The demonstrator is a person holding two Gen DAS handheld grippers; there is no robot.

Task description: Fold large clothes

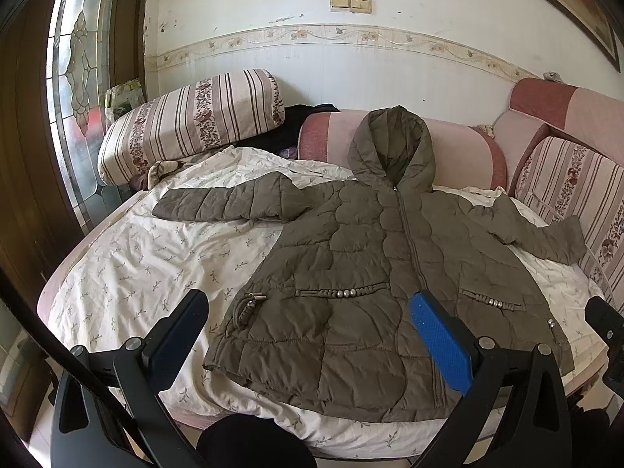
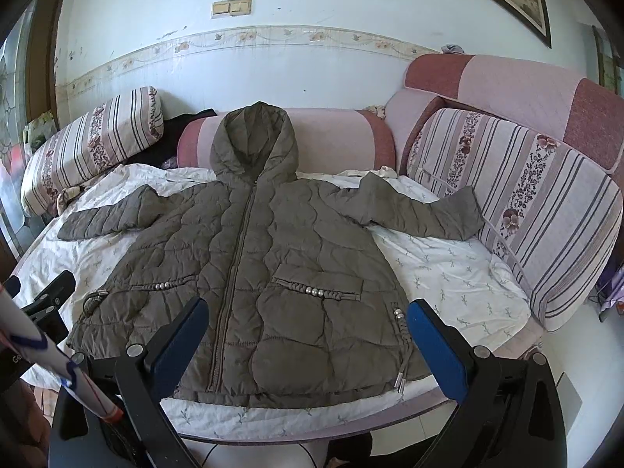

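Observation:
An olive quilted hooded jacket (image 1: 370, 265) lies flat and zipped on a white floral sheet, both sleeves spread out and the hood against a pink bolster. It also shows in the right wrist view (image 2: 253, 265). My left gripper (image 1: 308, 300) is open and empty, held above the jacket's hem on its left half. My right gripper (image 2: 308, 308) is open and empty above the hem on its right half. The right gripper's body shows at the right edge of the left wrist view (image 1: 604, 323).
The sheet (image 1: 128, 273) covers a round bed. A striped pillow (image 1: 187, 124) lies at the back left, another striped cushion (image 2: 526, 210) leans at the right against a pink headboard (image 2: 526, 89). Dark clothes (image 1: 288, 124) sit behind the pillow. A glass door (image 1: 74, 89) stands at the left.

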